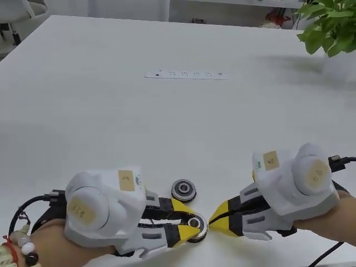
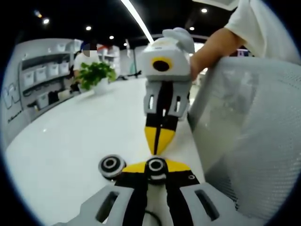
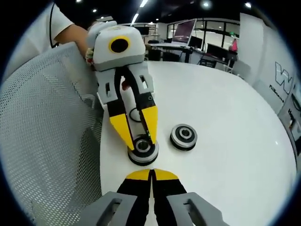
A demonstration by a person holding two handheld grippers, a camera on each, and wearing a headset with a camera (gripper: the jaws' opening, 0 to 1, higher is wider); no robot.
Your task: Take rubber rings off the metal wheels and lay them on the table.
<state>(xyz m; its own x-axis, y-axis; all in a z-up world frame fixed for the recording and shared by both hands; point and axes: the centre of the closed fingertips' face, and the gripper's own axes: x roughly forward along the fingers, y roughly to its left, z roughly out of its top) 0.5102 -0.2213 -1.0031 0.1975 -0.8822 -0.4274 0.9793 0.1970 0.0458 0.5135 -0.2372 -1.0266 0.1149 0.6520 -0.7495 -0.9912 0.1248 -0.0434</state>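
A metal wheel with a black rubber ring sits at the table's near edge, and my left gripper is shut on it from the left. In the left gripper view the yellow tips close around that wheel. My right gripper is shut and holds nothing, its tip just right of the held wheel. In its own view the right gripper points at the gripped wheel. A second ringed wheel lies flat and loose just beyond.
A white power strip lies across the middle of the white table. A green plant stands at the far right corner. A mesh chair back is close to the near table edge.
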